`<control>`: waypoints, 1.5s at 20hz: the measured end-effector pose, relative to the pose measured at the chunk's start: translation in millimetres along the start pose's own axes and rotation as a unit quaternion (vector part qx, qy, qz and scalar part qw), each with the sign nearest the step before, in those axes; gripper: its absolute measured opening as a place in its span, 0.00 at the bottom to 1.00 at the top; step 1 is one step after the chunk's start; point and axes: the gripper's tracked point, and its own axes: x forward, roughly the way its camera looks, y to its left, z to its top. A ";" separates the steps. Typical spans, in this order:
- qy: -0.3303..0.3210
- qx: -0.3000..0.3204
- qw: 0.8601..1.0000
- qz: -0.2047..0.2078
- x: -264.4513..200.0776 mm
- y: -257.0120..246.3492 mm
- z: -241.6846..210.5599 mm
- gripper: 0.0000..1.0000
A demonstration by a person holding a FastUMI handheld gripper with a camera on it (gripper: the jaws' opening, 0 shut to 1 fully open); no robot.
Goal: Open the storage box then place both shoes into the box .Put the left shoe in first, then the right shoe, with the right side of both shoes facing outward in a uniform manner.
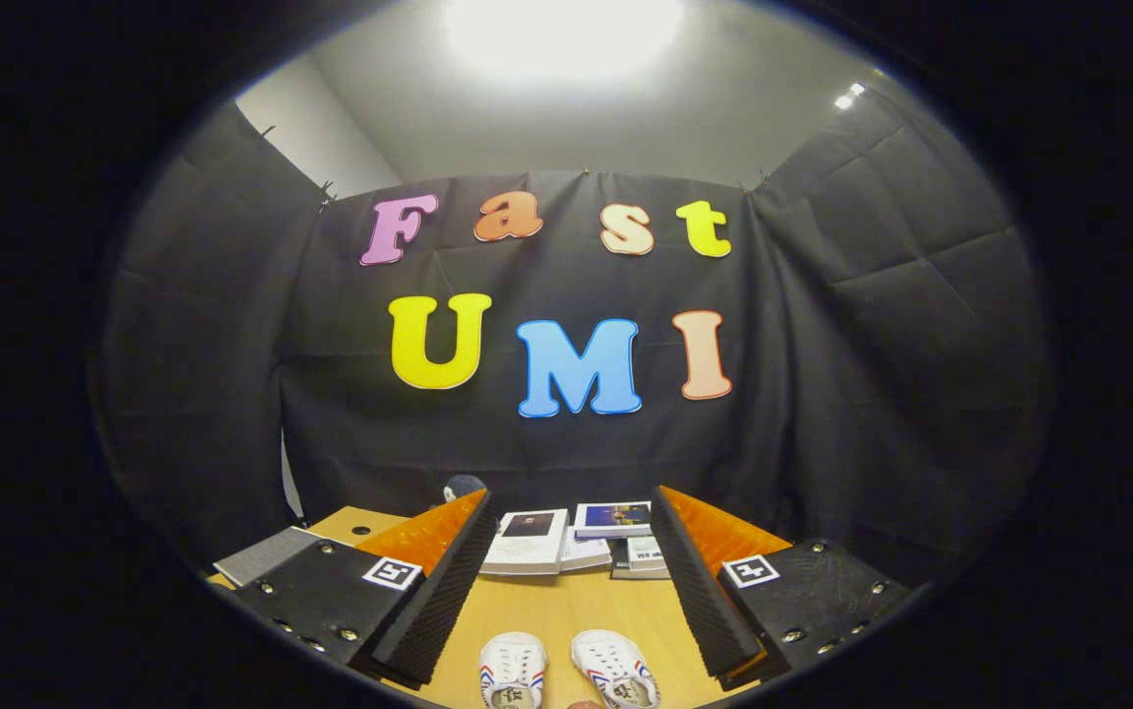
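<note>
Gripper view: gripper (566,581) held high, fingers wide and empty, 2 shoes (571,670) side by side between them, likely framing a start.

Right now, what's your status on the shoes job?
Gripper open, holding nothing, above the table. Two shoes side by side between the fingers, untouched. Books stacked beyond them by the back wall. Nothing between fingers and shoes.
</note>
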 end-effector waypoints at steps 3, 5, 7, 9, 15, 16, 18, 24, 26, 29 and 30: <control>0.034 0.063 0.996 0.050 4.9 24.7 -19.0 0.96; 0.066 0.106 0.989 0.079 7.9 38.5 -36.8 0.96; 0.100 0.147 0.979 0.101 11.1 52.2 -53.9 0.98; 0.138 0.190 0.965 0.118 12.3 65.0 -73.8 0.98; 0.232 0.329 0.900 0.167 14.8 113.1 -125.8 0.97; 0.248 0.349 0.887 0.173 15.2 120.4 -134.5 0.97; 0.280 0.386 0.857 0.193 10.6 139.1 -148.6 0.97; 0.357 0.464 0.779 0.226 -1.7 181.6 -190.3 0.97; 0.372 0.483 0.759 0.227 -4.3 189.0 -202.2 0.97; 0.393 0.515 0.727 0.227 -7.9 200.4 -217.3 0.97; 0.397 0.528 0.715 0.228 -9.3 204.0 -221.3 0.97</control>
